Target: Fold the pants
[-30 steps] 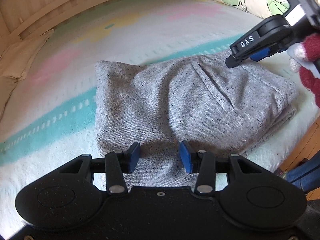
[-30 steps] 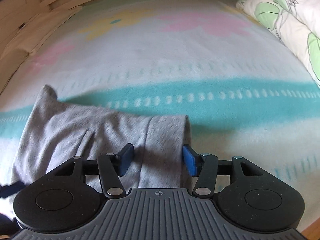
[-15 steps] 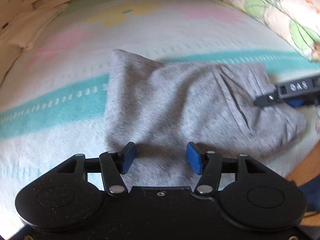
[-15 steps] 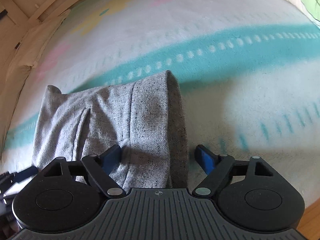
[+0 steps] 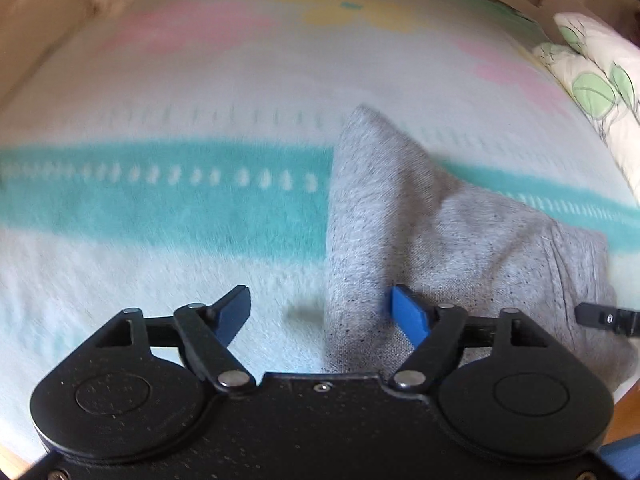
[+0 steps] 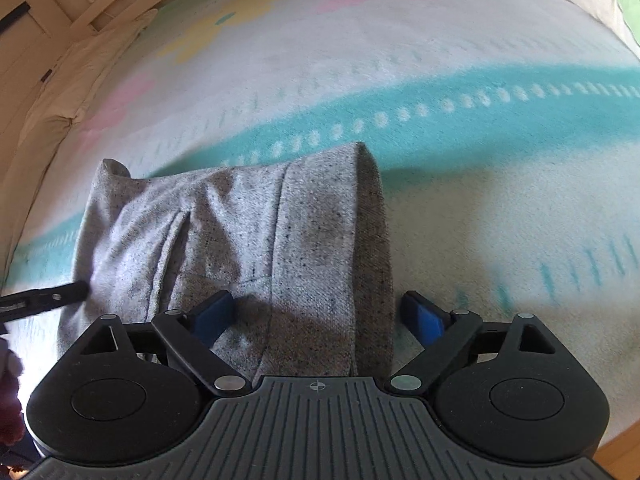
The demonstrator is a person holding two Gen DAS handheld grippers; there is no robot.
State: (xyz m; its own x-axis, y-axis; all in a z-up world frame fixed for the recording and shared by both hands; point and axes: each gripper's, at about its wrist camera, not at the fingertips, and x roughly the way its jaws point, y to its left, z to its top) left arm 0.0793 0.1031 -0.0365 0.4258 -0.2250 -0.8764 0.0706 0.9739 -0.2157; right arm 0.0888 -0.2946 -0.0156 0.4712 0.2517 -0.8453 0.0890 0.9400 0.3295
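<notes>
The grey flecked pants (image 5: 440, 240) lie folded into a compact bundle on the blanket. In the left wrist view my left gripper (image 5: 320, 316) is open wide, straddling the bundle's left edge, holding nothing. In the right wrist view the pants (image 6: 260, 240) fill the lower left, and my right gripper (image 6: 318, 314) is open wide over the bundle's right folded edge, holding nothing. A fingertip of the right gripper (image 5: 600, 316) shows at the bundle's right side in the left view; the left gripper's tip (image 6: 44, 300) shows at the left in the right view.
The pants rest on a white blanket (image 5: 160, 100) with a teal stripe (image 6: 480, 116) and pink and yellow shapes. A leaf-print pillow (image 5: 600, 80) lies at the right. A wooden bed frame (image 6: 48, 20) curves along the far side. A wood floor edge (image 5: 628, 412) shows at lower right.
Both grippers opened wider. The left gripper swung left to the bundle's left edge; the right gripper moved over the right folded edge. The pants stay folded.
</notes>
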